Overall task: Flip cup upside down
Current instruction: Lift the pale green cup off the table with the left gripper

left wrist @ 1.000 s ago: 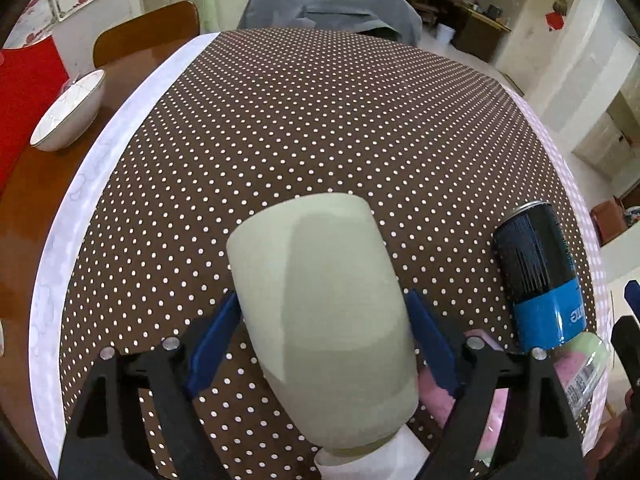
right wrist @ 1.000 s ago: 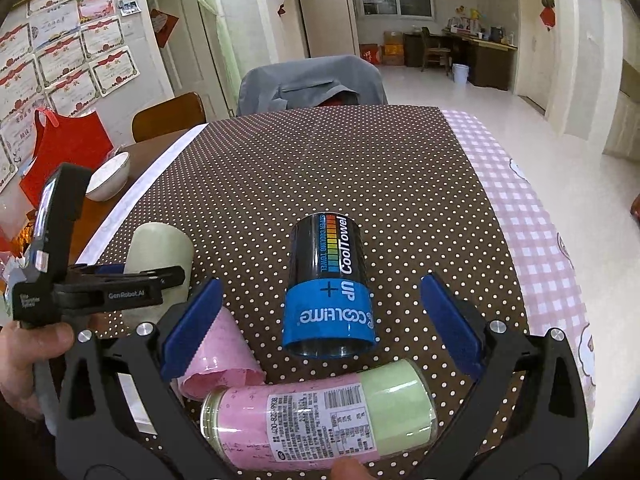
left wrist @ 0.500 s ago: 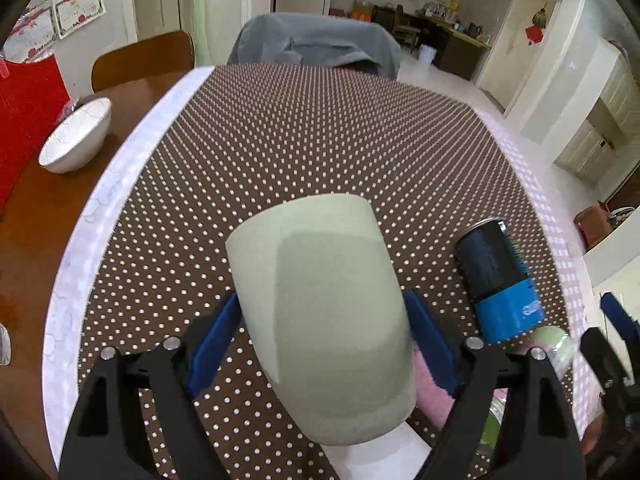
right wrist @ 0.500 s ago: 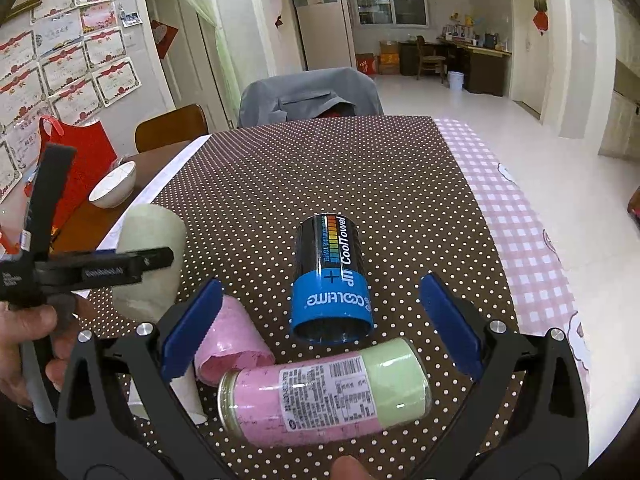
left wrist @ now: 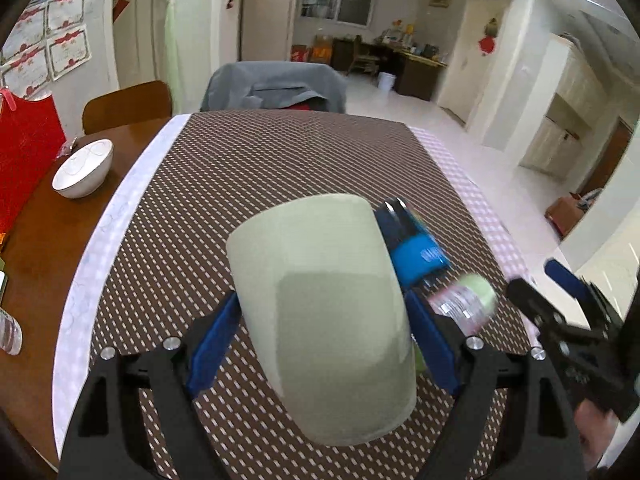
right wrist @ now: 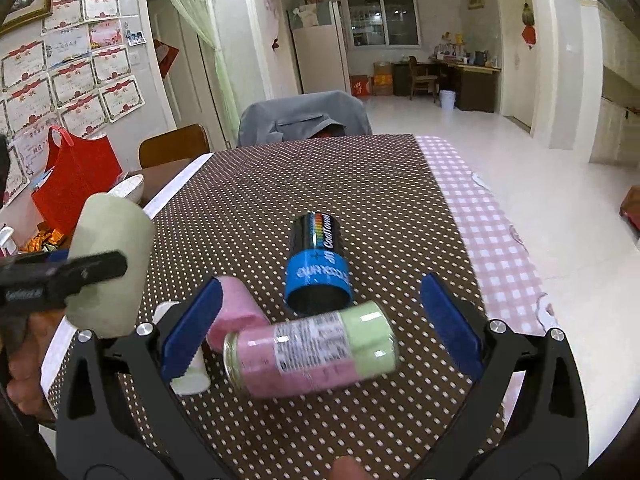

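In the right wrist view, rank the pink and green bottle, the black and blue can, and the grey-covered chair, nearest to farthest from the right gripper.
1. Pink and green bottle, lying between the open jaws.
2. Black and blue can, just beyond, centre.
3. Grey-covered chair, at the table's far end.

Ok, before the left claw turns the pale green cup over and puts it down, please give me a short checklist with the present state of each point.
1. Grip: left claw is shut on the pale green cup, a blue pad on each side. Ok.
2. Cup lifted off the dotted tablecloth: seen raised in the right wrist view. Ok.
3. Landing area: open cloth lies ahead of the cup. Ok.
4. Neighbours: blue can, pink and green can and pink cup lie close on the right. Not ok, keep left.
5. Right claw: open, holds nothing. Ok.
6. Which end of the cup is the mouth: cannot tell.
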A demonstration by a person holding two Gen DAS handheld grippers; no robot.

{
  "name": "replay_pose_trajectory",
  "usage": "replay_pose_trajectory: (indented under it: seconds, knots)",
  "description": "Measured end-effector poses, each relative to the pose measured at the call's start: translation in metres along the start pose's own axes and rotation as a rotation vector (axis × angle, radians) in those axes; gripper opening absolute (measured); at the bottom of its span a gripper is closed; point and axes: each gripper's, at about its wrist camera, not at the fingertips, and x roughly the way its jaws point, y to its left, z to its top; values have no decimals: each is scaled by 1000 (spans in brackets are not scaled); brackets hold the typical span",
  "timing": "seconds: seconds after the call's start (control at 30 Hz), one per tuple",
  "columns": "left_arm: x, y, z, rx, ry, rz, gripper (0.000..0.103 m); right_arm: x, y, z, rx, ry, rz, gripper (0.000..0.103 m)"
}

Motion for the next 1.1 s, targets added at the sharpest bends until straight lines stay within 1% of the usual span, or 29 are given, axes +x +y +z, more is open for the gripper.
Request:
replay_pose_trajectory:
  seconds: [0.2,0.3,0.43,0.67,0.73,0.87,0.9,0.93,1.0,1.1]
  knots:
    - [-18,-26,-49,31,-6,-44,81,-27,-9,-23,-12,-24,-18,97]
    - [-23,-35,-70,44,-5,-54,81,-42,-14,-34,-16,-40,-29,97]
    - [-25,-46,-99,48,19,-73,82,-60,-22,-51,-24,-51,-40,97]
    - [3,-62,-135,69,92,-81,82,-75,-32,-65,3,-76,-57,97]
    - [13,-66,-141,68,115,-95,82,-76,-31,-67,2,-74,-59,97]
    - [24,-70,-144,88,145,-80,83,-76,-31,-70,0,-68,-58,97]
    - [23,-74,-145,98,140,-77,83,-76,-31,-71,0,-67,-56,97]
    - [20,-77,-146,122,114,-70,83,-75,-31,-71,1,-65,-55,97]
    - [12,-78,-146,138,68,-57,90,-74,-30,-71,0,-60,-51,97]
    - [2,-75,-143,143,20,-31,90,-73,-28,-71,1,-55,-41,97]
